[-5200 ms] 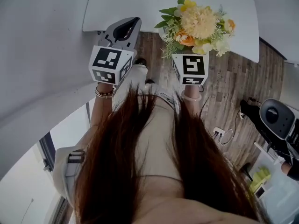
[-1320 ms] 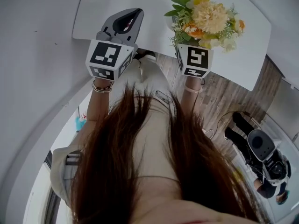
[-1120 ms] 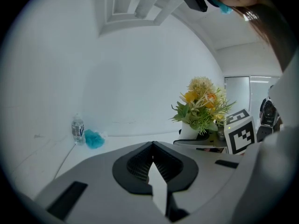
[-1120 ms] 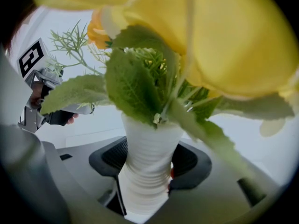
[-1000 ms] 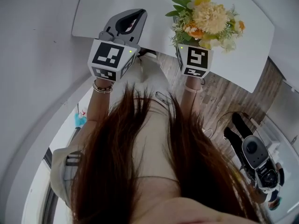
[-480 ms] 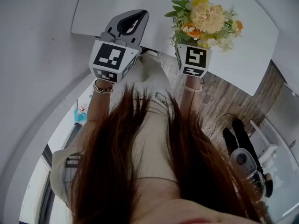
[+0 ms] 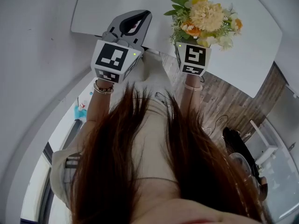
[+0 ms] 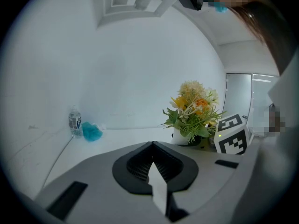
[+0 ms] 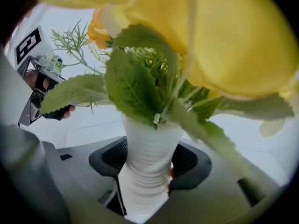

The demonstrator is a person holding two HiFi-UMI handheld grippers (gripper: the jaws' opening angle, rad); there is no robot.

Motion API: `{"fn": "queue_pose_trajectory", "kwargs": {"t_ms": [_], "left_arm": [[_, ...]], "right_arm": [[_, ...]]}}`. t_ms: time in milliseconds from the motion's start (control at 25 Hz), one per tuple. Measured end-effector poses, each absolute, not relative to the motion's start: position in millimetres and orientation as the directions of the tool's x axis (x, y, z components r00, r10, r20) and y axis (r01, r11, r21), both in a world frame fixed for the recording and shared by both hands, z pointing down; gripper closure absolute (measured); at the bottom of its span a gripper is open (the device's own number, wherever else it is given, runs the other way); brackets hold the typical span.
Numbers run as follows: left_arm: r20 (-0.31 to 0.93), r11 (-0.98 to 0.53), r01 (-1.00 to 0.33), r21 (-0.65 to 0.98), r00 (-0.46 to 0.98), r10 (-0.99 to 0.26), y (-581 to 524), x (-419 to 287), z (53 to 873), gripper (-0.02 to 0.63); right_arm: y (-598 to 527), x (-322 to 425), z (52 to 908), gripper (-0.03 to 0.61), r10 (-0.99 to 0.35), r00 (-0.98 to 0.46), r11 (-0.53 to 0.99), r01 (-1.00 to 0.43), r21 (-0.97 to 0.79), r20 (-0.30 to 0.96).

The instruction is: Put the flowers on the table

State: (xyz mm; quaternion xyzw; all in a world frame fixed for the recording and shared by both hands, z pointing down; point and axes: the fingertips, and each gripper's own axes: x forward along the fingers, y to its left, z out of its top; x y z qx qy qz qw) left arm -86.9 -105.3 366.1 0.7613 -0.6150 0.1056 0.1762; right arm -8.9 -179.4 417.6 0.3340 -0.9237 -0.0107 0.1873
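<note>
Honestly, the flowers [image 7: 206, 17] look like a light but top-heavy load: a big soft bunch sitting in a small white ribbed vase [image 9: 150, 148]. The right gripper [image 9: 145, 183] has its jaws clamped on the vase's body, one on each side. I'd say that's the right spot, since the stems and petals would just bend or crush. The ribs probably help against slipping, but the vase looks hard and maybe breakable, so a gentle set-down is the call. From the head view the bunch sits over the near edge of the white table [image 7: 254, 41]; I can't tell if the base touches the top. The left gripper [image 8: 152, 154] is over the table's near edge too, beside the flowers, jaws closed together on nothing.
</note>
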Motion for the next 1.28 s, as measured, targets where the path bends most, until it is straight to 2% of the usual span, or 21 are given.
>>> {"fn": "queue_pose_trajectory", "kwargs": {"t_ms": [1280], "left_arm": [[0.41, -0.18, -0.975, 0.133, 0.219, -0.885, -104.1, -92.0, 350.3, 0.612]], "right_arm": [[-176.5, -10.9, 411.5, 0.291, -0.619, -0.701, 0.773, -0.623, 0.119, 0.354]]}}
